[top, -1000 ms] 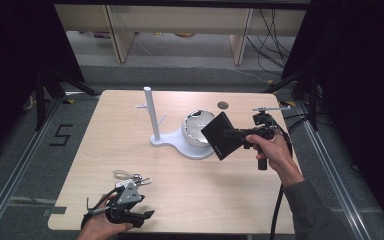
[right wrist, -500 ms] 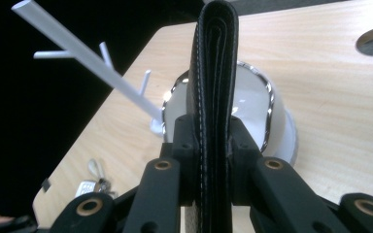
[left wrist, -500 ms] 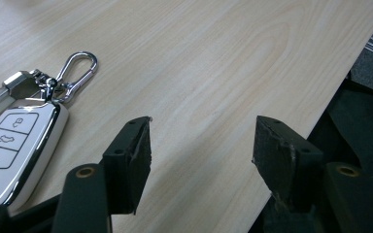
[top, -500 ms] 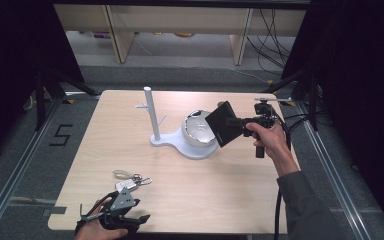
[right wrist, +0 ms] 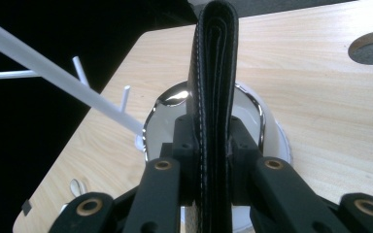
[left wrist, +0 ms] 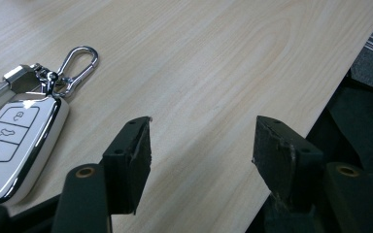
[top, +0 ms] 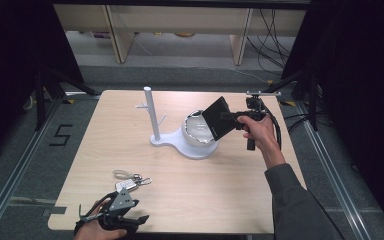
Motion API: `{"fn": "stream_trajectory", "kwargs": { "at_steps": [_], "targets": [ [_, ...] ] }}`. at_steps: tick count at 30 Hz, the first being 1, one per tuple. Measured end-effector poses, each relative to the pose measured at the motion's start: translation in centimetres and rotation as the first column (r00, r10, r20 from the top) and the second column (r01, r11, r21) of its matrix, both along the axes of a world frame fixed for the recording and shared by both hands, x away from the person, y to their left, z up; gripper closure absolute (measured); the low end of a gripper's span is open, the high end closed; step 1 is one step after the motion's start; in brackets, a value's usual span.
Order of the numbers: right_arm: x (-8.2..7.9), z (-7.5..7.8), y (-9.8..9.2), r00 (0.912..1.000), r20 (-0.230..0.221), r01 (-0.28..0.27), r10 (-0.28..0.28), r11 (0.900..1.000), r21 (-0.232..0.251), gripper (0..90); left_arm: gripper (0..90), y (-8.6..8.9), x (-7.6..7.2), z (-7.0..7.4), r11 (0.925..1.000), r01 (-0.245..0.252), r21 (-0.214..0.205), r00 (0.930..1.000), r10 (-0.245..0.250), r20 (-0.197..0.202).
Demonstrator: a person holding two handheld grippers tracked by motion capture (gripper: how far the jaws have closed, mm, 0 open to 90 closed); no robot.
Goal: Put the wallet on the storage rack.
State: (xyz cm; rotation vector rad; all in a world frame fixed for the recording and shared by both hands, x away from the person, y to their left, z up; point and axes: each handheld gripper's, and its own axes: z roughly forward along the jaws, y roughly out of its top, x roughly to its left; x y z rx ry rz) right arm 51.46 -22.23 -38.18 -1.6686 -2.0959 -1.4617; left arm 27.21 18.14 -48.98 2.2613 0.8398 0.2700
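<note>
wallet (top: 219, 119) clamped in right gripper (top: 232, 119), hanging above the shiny bowl (top: 196, 131) on the stand, not in yet | left gripper (left wrist: 201, 150) jaws apart, empty, beside key fob (left wrist: 12, 143) | roughly halfway, I'd say

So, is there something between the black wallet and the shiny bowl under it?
Nothing visible. The right gripper is shut on the wallet, held in the air just above the bowl on the white stand; the stand's post stands off to the side.
</note>
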Motion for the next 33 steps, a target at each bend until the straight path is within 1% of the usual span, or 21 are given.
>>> {"fn": "stream_trajectory", "kwargs": {
  "at_steps": [1, 2, 3, 4, 6, 8, 9, 10, 11, 12, 13, 15, 16, 17, 24, 26, 27, 30, 31, 32, 33],
  "targets": [
    [0.3, -0.3, -0.1, 0.9989, 0.046, -0.007, 0.008, 0.9998, -0.019, 78.4, 38.6, 0.0, 0.0, 0.0, 1.0, -0.006, -0.002, 1.0, 0.006, -0.005],
    [0.3, -0.2, 0.1, 0.9999, 0.003, 0.011, -0.011, 0.9999, -0.007, 78.4, 38.6, 0.1, 0.0, 0.0, 1.0, 0.004, 0.001, 1.0, -0.004, 0.0],
    [0.6, -0.4, 0.0, 0.9989, 0.048, 0.0, 0.002, 0.9995, -0.032, 78.4, 38.5, 0.1, 0.0, 0.0, 1.0, 0.003, 0.001, 1.0, -0.003, -0.001],
    [0.7, -0.5, 0.0, 0.9985, 0.055, 0.003, 0.0, 0.9992, -0.041, 78.4, 38.6, 0.1, 0.1, 0.0, 1.0, 0.002, 0.001, 1.0, -0.002, -0.001],
    [0.8, -0.6, 0.0, 0.9986, 0.053, 0.008, -0.006, 0.9992, -0.039, 78.3, 38.6, 0.1, 0.0, 0.0, 1.0, -0.002, -0.001, 1.0, 0.002, -0.001],
    [0.9, -0.7, 0.4, 0.9994, -0.004, 0.034, -0.034, 0.9993, -0.015, 78.3, 38.6, 0.2, 0.0, 0.0, 1.0, -0.001, -0.003, 1.0, 0.001, 0.002],
    [0.9, -0.7, 0.4, 0.9994, -0.004, 0.034, -0.034, 0.9993, -0.015, 78.3, 38.7, 0.2, 0.0, 0.0, 1.0, -0.001, -0.003, 1.0, 0.001, 0.002],
    [1.2, -1.0, 0.3, 0.9993, 0.032, 0.022, -0.021, 0.9993, -0.031, 78.3, 38.7, 0.2, 0.1, 0.0, 1.0, -0.002, -0.003, 1.0, 0.002, -0.001],
    [1.2, -1.1, 0.7, 0.9992, -0.015, 0.036, -0.036, 0.9993, -0.008, 78.3, 38.6, 0.2, 0.0, 0.0, 0.9999, -0.004, -0.013, 1.0, 0.004, -0.004],
    [1.2, -1.1, 0.7, 0.9992, -0.015, 0.036, -0.036, 0.9993, -0.008, 78.3, 38.7, 0.2, 0.0, 0.0, 0.9999, -0.004, -0.013, 1.0, 0.004, -0.004],
    [1.4, -1.4, 0.7, 0.9995, 0.018, 0.026, -0.025, 0.9994, -0.022, 78.3, 38.7, 0.2, 0.0, 0.0, 0.9999, -0.002, -0.012, 1.0, 0.002, -0.004],
    [1.5, -1.5, 1.0, 0.9996, 0.011, 0.027, -0.027, 0.9994, -0.023, 78.3, 38.7, 0.2, 0.0, 0.0, 0.9999, -0.003, -0.011, 1.0, 0.003, -0.005],
    [1.4, -1.5, 1.2, 0.9989, -0.023, 0.041, -0.041, 0.9991, -0.008, 78.2, 38.7, 0.2, 0.0, 0.0, 0.9998, -0.013, -0.017, 0.9999, 0.013, -0.011],
    [1.6, -1.9, 1.3, 0.9996, 0.009, 0.025, -0.025, 0.9993, -0.029, 78.2, 38.7, 0.2, 0.0, 0.0, 0.9998, -0.013, -0.017, 0.9999, 0.013, -0.011],
    [1.7, -2.1, 1.4, 0.9994, 0.013, 0.034, -0.033, 0.9991, -0.024, 78.1, 38.7, 0.2, 0.1, -0.1, 1.0, -0.004, -0.002, 1.0, 0.004, -0.009],
    [1.7, -2.3, 1.5, 0.999, -0.005, 0.045, -0.045, 0.999, 0.0, 78.2, 38.6, 0.1, 0.1, -0.2, 0.9998, -0.013, -0.015, 0.9997, 0.013, -0.019],
    [1.7, -2.3, 1.5, 0.9988, -0.011, 0.048, -0.048, 0.9988, 0.002, 78.2, 38.7, 0.2, 0.1, -0.1, 1.0, -0.003, 0.001, 0.9999, 0.003, -0.011],
    [1.8, -2.3, 1.5, 0.9986, -0.011, 0.051, -0.051, 0.9987, 0.0, 78.2, 38.7, 0.1, 0.0, -0.2, 0.9999, -0.003, -0.011, 0.9998, 0.002, -0.02],
    [1.7, -2.3, 1.4, 0.9982, -0.031, 0.052, -0.051, 0.9985, 0.018, 78.2, 38.7, 0.1, 0.1, -0.3, 1.0, -0.008, -0.005, 0.9998, 0.008, -0.016],
    [1.7, -2.3, 1.3, 0.9985, -0.015, 0.052, -0.052, 0.9986, 0.006, 78.2, 38.7, 0.0, 0.1, -0.3, 1.0, -0.002, -0.008, 0.9998, 0.001, -0.019],
    [1.7, -2.3, 1.4, 0.9983, -0.021, 0.055, -0.054, 0.9984, 0.012, 78.2, 38.7, 0.1, 0.1, -0.3, 1.0, 0.005, -0.003, 0.9998, -0.005, -0.019]
  ]
}}
